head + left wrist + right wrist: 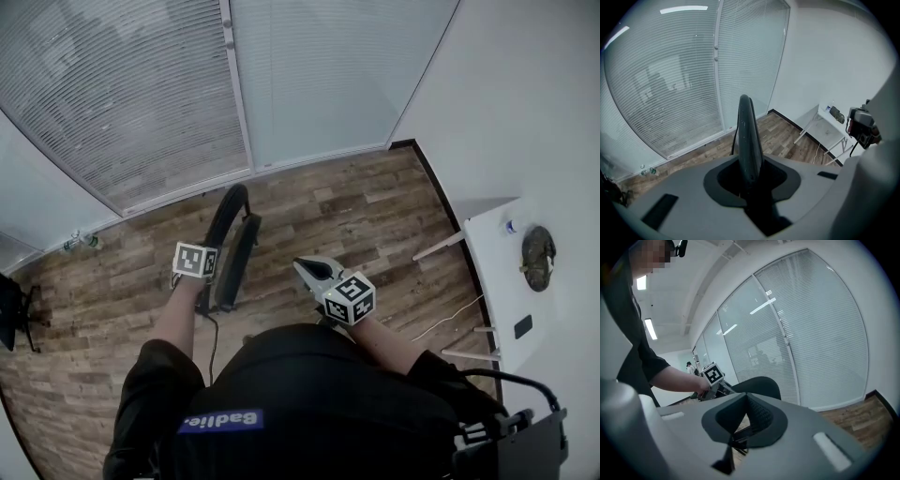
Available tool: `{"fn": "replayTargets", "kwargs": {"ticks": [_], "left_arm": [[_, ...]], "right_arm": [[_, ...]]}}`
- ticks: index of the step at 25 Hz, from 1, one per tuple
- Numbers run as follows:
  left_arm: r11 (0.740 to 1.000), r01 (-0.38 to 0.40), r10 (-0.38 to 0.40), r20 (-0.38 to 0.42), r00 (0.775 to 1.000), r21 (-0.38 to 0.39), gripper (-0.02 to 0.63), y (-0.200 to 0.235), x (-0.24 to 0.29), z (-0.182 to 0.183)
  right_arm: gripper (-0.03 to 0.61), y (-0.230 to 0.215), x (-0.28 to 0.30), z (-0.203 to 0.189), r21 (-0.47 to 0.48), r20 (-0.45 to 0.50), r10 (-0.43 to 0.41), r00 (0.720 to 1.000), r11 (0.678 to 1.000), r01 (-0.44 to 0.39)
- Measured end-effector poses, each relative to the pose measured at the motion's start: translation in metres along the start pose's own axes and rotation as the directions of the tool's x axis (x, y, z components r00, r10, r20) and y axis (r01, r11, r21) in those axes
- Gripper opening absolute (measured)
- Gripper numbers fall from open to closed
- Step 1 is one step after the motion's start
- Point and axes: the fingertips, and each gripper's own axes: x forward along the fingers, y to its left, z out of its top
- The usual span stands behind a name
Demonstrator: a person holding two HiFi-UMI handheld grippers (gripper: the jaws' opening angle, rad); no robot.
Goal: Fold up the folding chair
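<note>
Left tongs tight on folding chair

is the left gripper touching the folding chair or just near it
Touching. The left gripper is shut on the folding chair: its own view shows the chair's dark edge clamped between the jaws.

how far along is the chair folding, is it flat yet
Looks done: the folding chair stands on the wood floor as one slim black shape, seat apparently close against the back. In hand: the left gripper is clamped on its top edge, holding it upright. The right gripper is shut, empty and off the chair. Left: probably only leaning it somewhere or setting it down.
</note>
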Motion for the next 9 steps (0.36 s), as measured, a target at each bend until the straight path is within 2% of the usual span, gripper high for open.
{"fn": "replayTargets", "kwargs": {"ticks": [9], "left_arm": [[1.0,-0.002,0.002,-0.001,1.0,0.003,0.08,-0.0013,0.0012,-0.0001]], "right_arm": [[0.002,-0.0016,-0.0003,-0.0052,0.011,-0.005,-0.009,1.0,1.0,0.009]]}}
